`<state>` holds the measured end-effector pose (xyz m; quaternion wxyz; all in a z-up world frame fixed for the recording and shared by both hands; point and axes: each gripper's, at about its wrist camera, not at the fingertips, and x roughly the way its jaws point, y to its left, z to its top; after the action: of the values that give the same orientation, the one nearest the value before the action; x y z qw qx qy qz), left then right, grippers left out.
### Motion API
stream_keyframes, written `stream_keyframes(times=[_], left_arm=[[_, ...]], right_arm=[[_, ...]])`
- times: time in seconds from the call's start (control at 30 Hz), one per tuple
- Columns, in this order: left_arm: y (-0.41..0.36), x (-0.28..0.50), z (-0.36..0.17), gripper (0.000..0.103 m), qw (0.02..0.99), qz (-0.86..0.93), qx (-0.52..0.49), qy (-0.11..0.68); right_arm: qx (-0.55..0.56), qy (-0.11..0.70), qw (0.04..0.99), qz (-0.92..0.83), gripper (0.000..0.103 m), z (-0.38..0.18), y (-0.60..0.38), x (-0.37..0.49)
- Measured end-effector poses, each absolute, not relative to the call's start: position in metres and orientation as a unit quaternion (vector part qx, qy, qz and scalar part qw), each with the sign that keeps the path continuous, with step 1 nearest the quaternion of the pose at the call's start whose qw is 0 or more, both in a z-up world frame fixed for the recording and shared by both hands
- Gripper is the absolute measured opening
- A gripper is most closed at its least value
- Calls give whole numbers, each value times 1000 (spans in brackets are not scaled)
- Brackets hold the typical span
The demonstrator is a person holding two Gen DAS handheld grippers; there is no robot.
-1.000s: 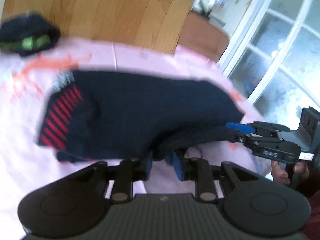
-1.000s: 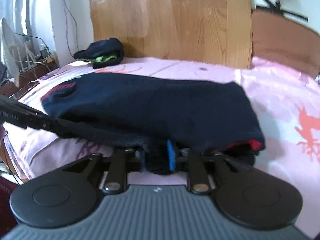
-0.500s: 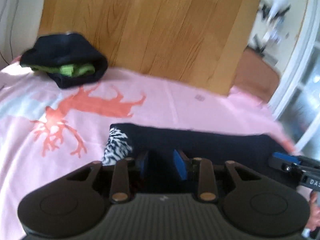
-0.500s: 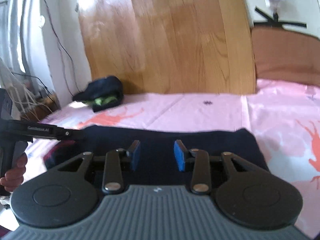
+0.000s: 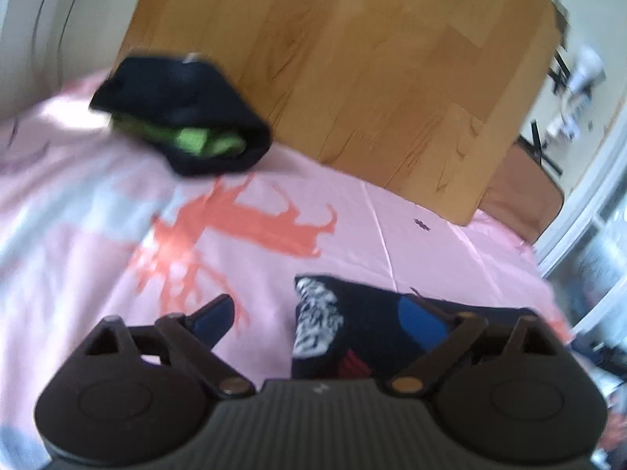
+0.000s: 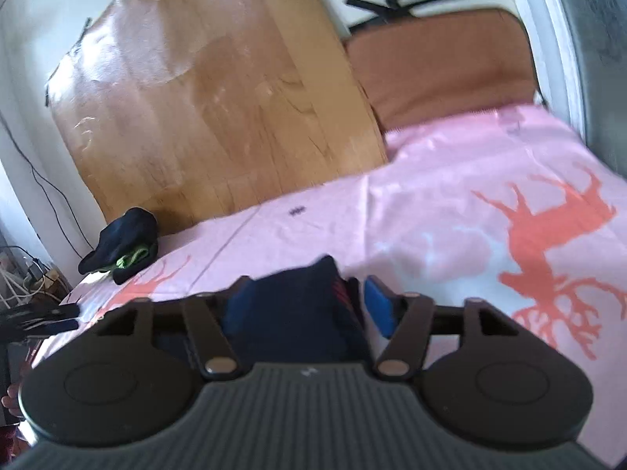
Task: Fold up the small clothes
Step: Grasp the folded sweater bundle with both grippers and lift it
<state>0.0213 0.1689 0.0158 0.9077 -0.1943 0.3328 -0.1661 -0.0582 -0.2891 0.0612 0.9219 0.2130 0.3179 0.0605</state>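
Note:
A folded dark navy garment (image 5: 364, 325) with a black-and-white patterned patch and red stripes lies on the pink bedsheet (image 5: 98, 235). My left gripper (image 5: 317, 317) is open wide above its left end, with nothing held. In the right wrist view the same navy garment (image 6: 298, 313) lies between the spread blue pads of my right gripper (image 6: 307, 301), which is open. The left gripper's fingertips (image 6: 62, 319) show at the far left of that view.
A folded dark bundle with green trim (image 5: 184, 125) sits at the back left of the bed, also in the right wrist view (image 6: 123, 243). A wooden board (image 5: 333, 62) leans behind the bed. A brown headboard (image 6: 443, 62) and a window frame are on the right.
Both grippers have let go of the navy garment and opened wide. The garment now lies folded on the sheet, and both grippers have drawn back and lifted.

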Motion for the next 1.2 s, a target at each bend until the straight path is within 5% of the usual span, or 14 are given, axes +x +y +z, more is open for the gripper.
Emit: stream_keyframes(times=[0.17, 0.37, 0.43, 0.57, 0.63, 0.67, 0.7, 0.87, 1.1, 1.2], left_arm=[[171, 9, 26, 83, 900, -198, -231, 312], [110, 22, 37, 42, 867, -314, -220, 318], [79, 37, 26, 18, 844, -343, -216, 350], [29, 59, -10, 5, 812, -369, -198, 407], [27, 66, -25, 6, 811, -370, -218, 396], [30, 72, -28, 6, 801, -372, -236, 405], [33, 75, -28, 6, 792, -371, -249, 415], [45, 66, -13, 5, 798, -371, -234, 413], [186, 29, 28, 7, 858, -292, -317, 279], [228, 12, 28, 18, 873, -236, -341, 258]], right_arm=[[301, 380, 871, 82, 71, 30, -305, -49], [354, 395, 843, 87, 71, 22, -304, -54], [365, 394, 839, 85, 71, 23, -301, -58], [375, 393, 836, 76, 70, 24, -294, -63], [380, 390, 835, 70, 55, 22, -289, -63], [380, 398, 832, 68, 39, 21, -286, -61], [387, 407, 824, 69, 36, 19, -284, -59], [365, 371, 843, 132, 32, 68, -257, -43], [152, 360, 872, 293, 31, 132, -111, -10], [79, 382, 851, 351, 30, 118, -40, 0]])
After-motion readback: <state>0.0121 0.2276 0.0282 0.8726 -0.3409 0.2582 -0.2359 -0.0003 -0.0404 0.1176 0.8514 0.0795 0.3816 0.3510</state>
